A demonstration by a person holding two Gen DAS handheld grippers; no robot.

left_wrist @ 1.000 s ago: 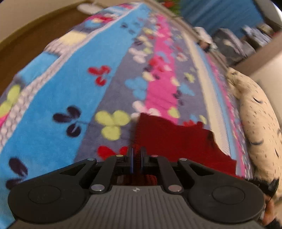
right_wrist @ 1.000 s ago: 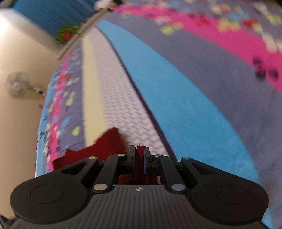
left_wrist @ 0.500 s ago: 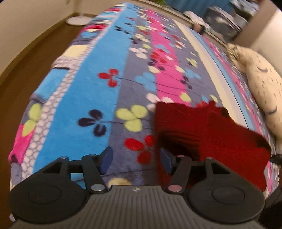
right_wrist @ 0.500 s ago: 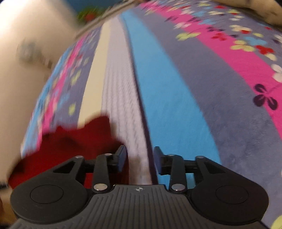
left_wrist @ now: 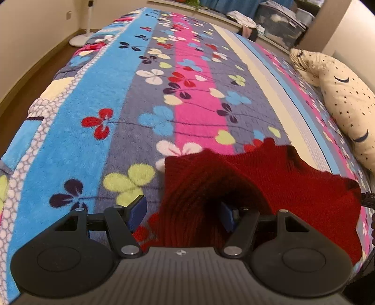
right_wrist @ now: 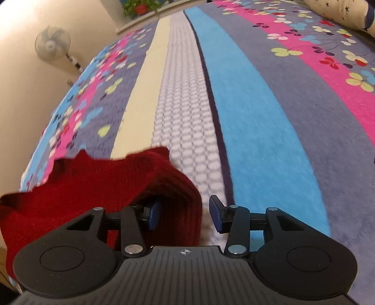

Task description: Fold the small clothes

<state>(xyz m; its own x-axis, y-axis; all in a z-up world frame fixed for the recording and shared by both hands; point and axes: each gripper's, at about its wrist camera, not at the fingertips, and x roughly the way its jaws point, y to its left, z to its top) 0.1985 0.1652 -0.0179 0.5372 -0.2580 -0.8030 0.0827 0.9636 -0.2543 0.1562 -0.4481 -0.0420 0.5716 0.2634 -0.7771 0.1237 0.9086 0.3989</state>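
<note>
While just parted, both grippers' jaws loose around red knit garment (left_wrist: 269, 183) on blanket (left_wrist: 93, 105).

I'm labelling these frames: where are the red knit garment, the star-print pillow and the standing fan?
red knit garment (left_wrist: 293, 187): left wrist view, flat upper panel.
star-print pillow (left_wrist: 344, 98): left wrist view, middle of its body.
standing fan (right_wrist: 52, 43): right wrist view, fan head.

You see a striped fleece blanket (left_wrist: 98, 98) with clover motifs covering the bed. A cream star-print pillow (left_wrist: 346, 98) lies along its right edge. A standing fan (right_wrist: 52, 44) stands by the wall, a potted plant (right_wrist: 140, 7) sits on the ledge beyond the bed's far end, and storage bins (left_wrist: 281, 23) stand past its far corner.
</note>
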